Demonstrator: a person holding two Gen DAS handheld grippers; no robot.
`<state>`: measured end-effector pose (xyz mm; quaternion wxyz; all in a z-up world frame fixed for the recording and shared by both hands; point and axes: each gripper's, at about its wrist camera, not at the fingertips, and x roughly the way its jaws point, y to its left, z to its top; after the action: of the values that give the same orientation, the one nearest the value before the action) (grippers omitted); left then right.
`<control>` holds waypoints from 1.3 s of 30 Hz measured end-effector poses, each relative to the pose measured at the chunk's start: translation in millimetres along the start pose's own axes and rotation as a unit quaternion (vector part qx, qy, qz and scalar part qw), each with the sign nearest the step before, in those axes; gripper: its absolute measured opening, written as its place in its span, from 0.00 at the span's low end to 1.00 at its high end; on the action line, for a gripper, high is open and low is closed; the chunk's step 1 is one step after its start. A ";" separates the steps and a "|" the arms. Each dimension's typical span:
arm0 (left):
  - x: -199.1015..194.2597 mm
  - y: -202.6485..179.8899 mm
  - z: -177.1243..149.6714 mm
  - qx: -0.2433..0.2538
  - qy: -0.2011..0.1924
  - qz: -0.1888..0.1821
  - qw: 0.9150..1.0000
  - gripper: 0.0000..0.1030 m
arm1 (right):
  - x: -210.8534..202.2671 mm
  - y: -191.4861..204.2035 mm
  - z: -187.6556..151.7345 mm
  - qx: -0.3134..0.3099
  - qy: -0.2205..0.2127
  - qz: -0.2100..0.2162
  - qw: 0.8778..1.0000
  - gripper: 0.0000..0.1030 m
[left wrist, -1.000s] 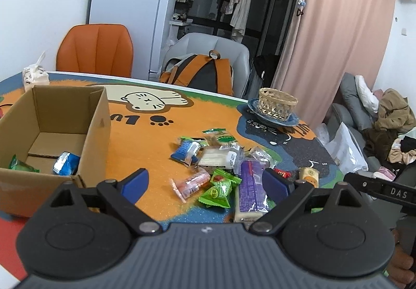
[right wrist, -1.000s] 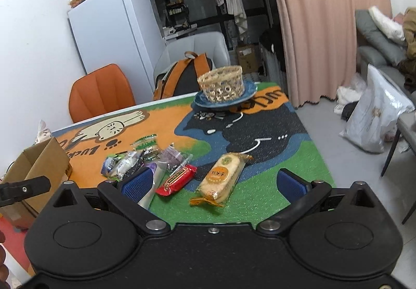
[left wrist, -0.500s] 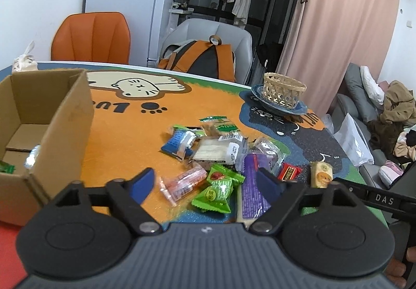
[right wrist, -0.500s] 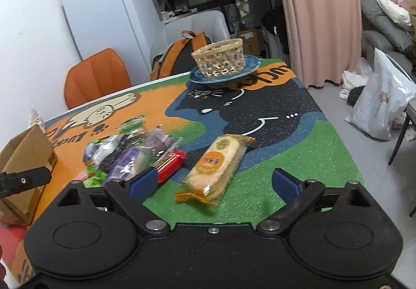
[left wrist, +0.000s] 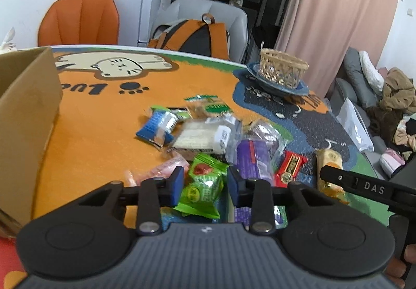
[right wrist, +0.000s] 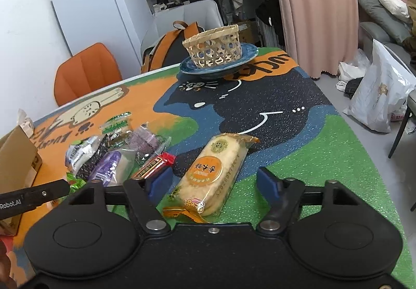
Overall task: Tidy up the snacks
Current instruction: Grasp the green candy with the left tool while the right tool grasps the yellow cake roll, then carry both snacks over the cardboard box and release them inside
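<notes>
Left wrist view: cardboard box point(left wrist: 28, 117) now sits cut off at 9 o'clock; a second ago its open inside was in view. The snack pile point(left wrist: 208, 138) has grown nearer as the left gripper point(left wrist: 204, 182) dropped toward it. Its jaws have just been closing. They stood wide a second ago; now the blue pads point(left wrist: 176, 183) flank the green candy packet point(left wrist: 204, 185) at 6 o'clock of the pile, touching or nearly touching its sides. Whether they already press on it I cannot tell.

Right wrist view: right gripper point(right wrist: 212, 182) has also come down over the surface point(right wrist: 299, 159). Its jaws have just been closing too, from full spread to roughly half. The yellow rice-cracker packet point(right wrist: 213, 174) lies between them, gaps showing on both sides, so no grip yet.

Reading: both hands are mid-grasp on separate snacks. Neither packet is lifted; both lie on the surface. Likely destination is the box at 9 o'clock.
</notes>
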<state>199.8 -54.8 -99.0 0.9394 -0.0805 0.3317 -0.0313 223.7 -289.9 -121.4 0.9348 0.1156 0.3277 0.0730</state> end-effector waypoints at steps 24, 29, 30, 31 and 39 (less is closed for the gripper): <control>-19.2 1.8 -10.5 -0.008 -0.008 0.004 1.000 0.25 | -49.5 -16.5 -10.9 0.006 -0.026 -0.022 0.999 0.35; -39.4 6.5 -4.2 -0.015 -0.033 0.000 0.999 0.25 | -65.4 -12.6 -5.8 0.003 -0.043 -0.022 0.999 0.35; -43.7 8.4 -3.0 -0.017 -0.038 0.000 0.999 0.25 | -68.4 -10.8 -4.6 0.001 -0.047 -0.021 0.999 0.35; -48.6 10.8 -1.8 -0.020 -0.044 0.000 0.999 0.25 | -70.8 -8.8 -3.7 -0.001 -0.050 -0.020 0.999 0.35; -80.0 27.9 7.5 -0.032 -0.075 -0.003 0.997 0.25 | -83.1 16.1 3.7 -0.009 -0.072 -0.012 0.997 0.35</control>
<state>142.4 -17.4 -48.6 0.9584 -0.1141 0.2610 -0.0175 160.7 -292.6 -64.9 0.9578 0.1080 0.2605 0.0564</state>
